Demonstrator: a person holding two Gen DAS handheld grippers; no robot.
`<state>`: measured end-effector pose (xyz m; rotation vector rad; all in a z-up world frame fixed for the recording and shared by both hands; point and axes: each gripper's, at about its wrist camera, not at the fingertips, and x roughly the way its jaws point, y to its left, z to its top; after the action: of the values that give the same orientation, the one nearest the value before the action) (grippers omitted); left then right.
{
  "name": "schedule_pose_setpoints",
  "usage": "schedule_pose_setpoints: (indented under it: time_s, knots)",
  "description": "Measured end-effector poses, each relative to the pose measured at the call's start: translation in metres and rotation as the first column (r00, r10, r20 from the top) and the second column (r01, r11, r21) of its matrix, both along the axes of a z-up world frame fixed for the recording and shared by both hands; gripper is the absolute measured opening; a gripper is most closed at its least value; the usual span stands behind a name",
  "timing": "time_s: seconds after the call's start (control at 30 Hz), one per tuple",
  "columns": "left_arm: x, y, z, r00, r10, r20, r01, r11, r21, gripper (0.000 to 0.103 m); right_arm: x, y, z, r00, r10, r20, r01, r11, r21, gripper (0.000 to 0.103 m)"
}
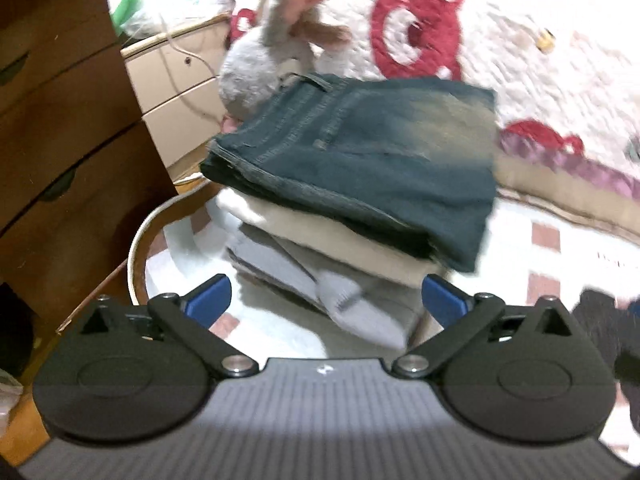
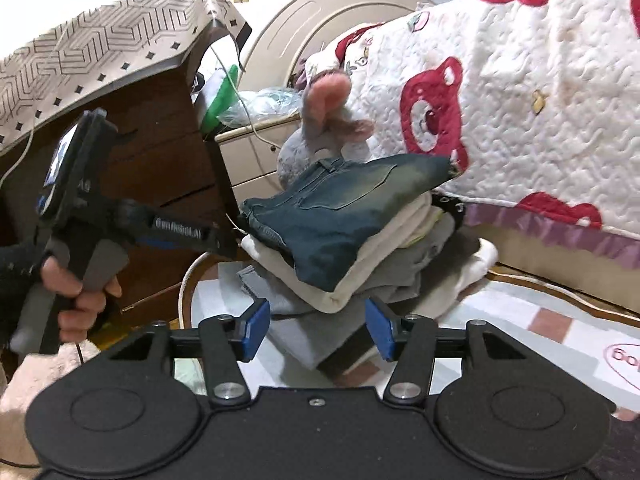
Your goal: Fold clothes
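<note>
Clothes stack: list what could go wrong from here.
1. The folded jeans overhang the cream garment below, tilted; they may slide off.
2. The grey garments at the bottom splay out, so the pile may lean.
3. The plush toy touching the jeans could nudge them.

Both wrist cameras look forward and somewhat downward, close to the stack of folded clothes (image 1: 352, 200) (image 2: 352, 232) at twelve o'clock. The right wrist view sits farther back, catching the left gripper (image 2: 224, 236) at nine o'clock. Both share the plush rabbit (image 1: 272, 48) (image 2: 320, 128) and bear-print quilt (image 1: 520, 40) (image 2: 520, 100).
</note>
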<state>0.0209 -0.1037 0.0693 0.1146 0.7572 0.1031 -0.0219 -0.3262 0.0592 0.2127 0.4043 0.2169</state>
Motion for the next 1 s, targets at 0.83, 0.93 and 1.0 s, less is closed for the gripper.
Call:
schedule_pose_setpoints:
  time_s: [0.83,0.93,1.0]
  knots:
    - [-0.049,-0.083,-0.027,0.991,-0.097,-0.096,0.105,0.991,0.085,0.103,-0.056,-0.022,-0.010,0.983,-0.183,0.033,0.185,0.980,-0.080,0.082]
    - [-0.049,-0.082,-0.027,0.990,-0.098,-0.098,0.106,0.991,0.080,0.103,-0.057,-0.022,-0.010,0.982,-0.188,0.034,0.190,0.978,-0.079,0.083]
    - [-0.049,-0.083,-0.028,0.990,-0.100,-0.099,0.108,0.991,0.077,0.103,-0.057,-0.022,-0.012,0.981,-0.193,0.028,0.195,0.978,-0.078,0.083]
